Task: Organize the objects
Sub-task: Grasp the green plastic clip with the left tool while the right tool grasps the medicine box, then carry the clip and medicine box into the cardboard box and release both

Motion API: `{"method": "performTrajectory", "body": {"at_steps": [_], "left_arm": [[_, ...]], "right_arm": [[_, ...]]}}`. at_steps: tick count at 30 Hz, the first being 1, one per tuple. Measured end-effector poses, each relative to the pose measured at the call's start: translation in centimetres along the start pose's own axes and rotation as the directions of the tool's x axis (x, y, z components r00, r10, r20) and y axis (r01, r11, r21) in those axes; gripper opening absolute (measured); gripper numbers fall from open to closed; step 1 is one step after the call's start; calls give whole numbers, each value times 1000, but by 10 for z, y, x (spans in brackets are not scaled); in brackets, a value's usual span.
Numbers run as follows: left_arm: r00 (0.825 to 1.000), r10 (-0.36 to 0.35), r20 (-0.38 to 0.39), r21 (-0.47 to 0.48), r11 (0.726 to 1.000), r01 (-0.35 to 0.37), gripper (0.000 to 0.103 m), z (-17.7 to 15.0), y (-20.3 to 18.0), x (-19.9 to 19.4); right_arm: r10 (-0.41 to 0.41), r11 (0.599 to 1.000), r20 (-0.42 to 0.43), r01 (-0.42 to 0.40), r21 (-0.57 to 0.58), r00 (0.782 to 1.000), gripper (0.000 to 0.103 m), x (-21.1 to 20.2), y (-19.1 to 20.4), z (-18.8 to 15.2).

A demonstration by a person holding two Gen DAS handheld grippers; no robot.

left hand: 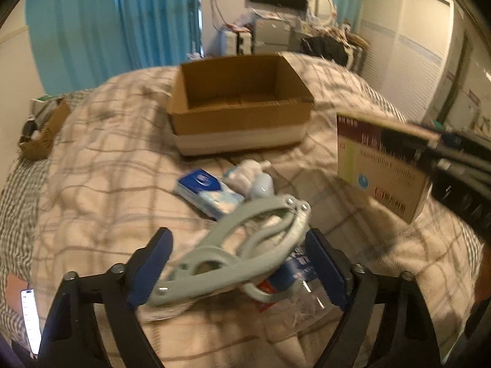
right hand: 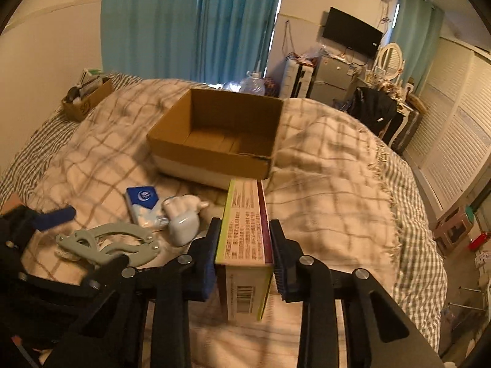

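An open cardboard box [left hand: 242,101] [right hand: 219,133] stands on the checked blanket. My right gripper [right hand: 244,245] is shut on a medicine carton [right hand: 245,230], held above the blanket just short of the box; the carton also shows in the left wrist view [left hand: 380,168]. My left gripper [left hand: 239,260] is open, its blue pads on either side of a grey plastic hand tool [left hand: 239,251] [right hand: 107,245] that lies on the blanket. Beyond it lie a blue tissue pack [left hand: 208,193] [right hand: 142,204], a white pouch [left hand: 245,173] and a white fist-shaped figure [right hand: 184,217].
A clear plastic packet with a blue label [left hand: 294,279] lies under the grey tool. A small cardboard box of items [right hand: 86,98] sits at the bed's far left. A phone [left hand: 30,319] lies at the left edge. Furniture and a wardrobe [right hand: 454,141] stand beyond the bed.
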State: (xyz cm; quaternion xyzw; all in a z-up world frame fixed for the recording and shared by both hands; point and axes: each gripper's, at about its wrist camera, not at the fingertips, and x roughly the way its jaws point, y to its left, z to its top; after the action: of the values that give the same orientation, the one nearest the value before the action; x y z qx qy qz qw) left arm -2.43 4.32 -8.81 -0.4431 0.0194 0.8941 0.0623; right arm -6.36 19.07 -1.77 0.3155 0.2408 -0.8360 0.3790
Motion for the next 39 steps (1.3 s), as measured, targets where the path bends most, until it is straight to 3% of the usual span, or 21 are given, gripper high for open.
{"method": "performTrajectory", "body": {"at_steps": [2, 4, 8, 10, 17, 23, 31, 39], "left_arm": [[1000, 0, -17, 8, 1000, 0, 77, -2, -4, 7], [1000, -3, -22, 27, 1000, 3, 56, -4, -7, 7], [1000, -21, -13, 39, 999, 22, 44, -2, -8, 0], [999, -37, -9, 36, 999, 38, 33, -1, -6, -6], [997, -57, 48, -17, 998, 58, 30, 16, 7, -29], [994, -66, 87, -31, 997, 69, 30, 51, 21, -51], [989, -3, 148, -9, 1000, 5, 30, 120, 36, -63], [989, 31, 146, -35, 999, -26, 30, 193, 55, -29]], "right_arm": [[6, 1000, -6, -6, 7, 1000, 29, 1, -4, -2], [10, 1000, -8, -10, 8, 1000, 29, 1, -7, -5], [18, 1000, 3, -18, 0, 1000, 29, -4, -7, -3], [19, 1000, 10, -19, -5, 1000, 29, -5, -5, -2], [28, 999, 48, -27, -27, 998, 29, -18, -4, 9], [48, 996, 97, -41, -75, 994, 29, -29, -3, 34], [59, 992, 198, -34, -124, 978, 29, -48, -7, 99], [85, 988, 220, -54, -141, 972, 29, -21, -8, 165]]}}
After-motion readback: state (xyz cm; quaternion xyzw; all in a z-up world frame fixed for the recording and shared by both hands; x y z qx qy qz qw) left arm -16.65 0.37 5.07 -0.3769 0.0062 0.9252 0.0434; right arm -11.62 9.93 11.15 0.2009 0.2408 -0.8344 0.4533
